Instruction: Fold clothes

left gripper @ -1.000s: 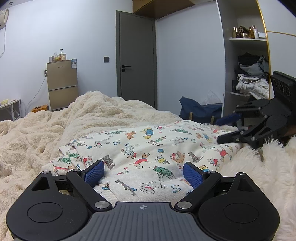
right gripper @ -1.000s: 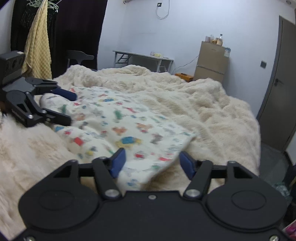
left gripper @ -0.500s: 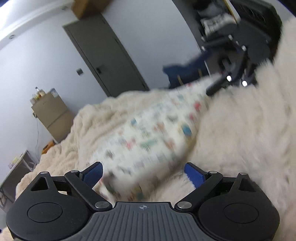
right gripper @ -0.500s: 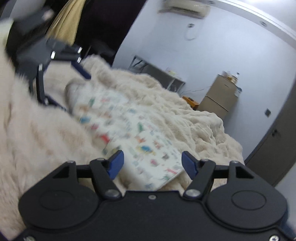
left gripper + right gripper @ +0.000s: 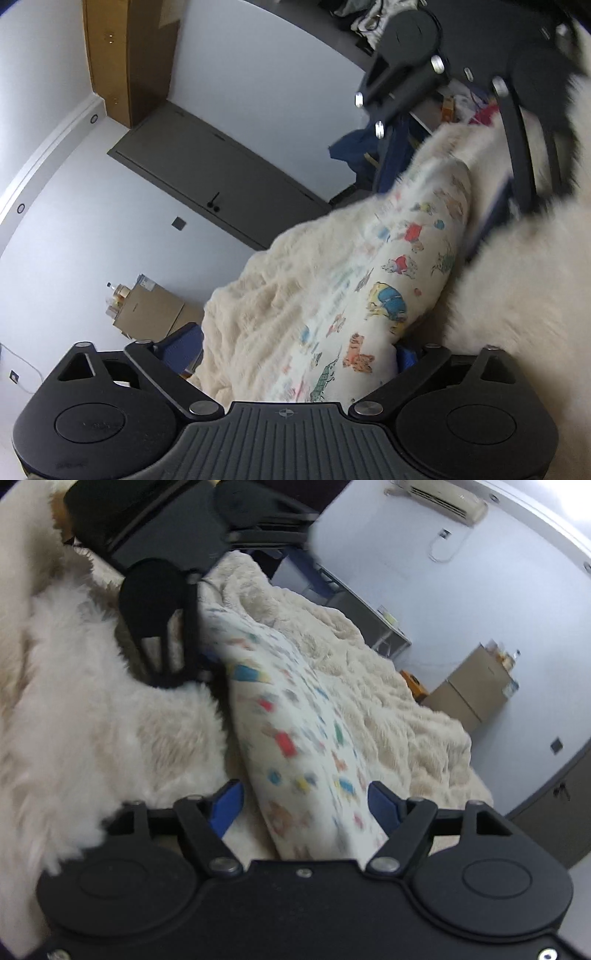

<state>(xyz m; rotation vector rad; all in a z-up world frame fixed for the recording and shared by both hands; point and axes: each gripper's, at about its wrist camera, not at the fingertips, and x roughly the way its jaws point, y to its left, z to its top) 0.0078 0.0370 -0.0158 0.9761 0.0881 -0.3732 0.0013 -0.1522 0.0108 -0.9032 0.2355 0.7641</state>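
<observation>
A: Left wrist view, item one: a printed garment [image 5: 391,295], cream cotton-like cloth with small cartoon animals, is recorded lying on a shaggy cream blanket [image 5: 280,295] spread over the bed. It is seen lifted into a ridge along its near edge, between the two tools.

B: State of the tongs to be entered?

A: The left gripper [image 5: 299,350] is listed as released: its blue pads stand wide, the cloth edge passes between them, and no pad is seen pressing it. Its jaws have just been closing a little. The right gripper [image 5: 303,805] is likewise listed as released, the garment's end lying loose between the pads; its jaws have just been opening.

B: Handling class?

A: Judged light, soft and limp, not fragile, not slippery. Sagging and bunching are to be expected wherever it is unsupported. A hold is best taken at the two ends of one long edge, with all layers pinched together so that none trails; the shaggy pile beneath may be caught along with it and should be kept out of the pads.

B: Brands, labels, writing?

A: None can be read. A small crosshair mark is noted on the left gripper's body. A sticker on the beige fridge [image 5: 155,310] is too small to be made out.
</observation>
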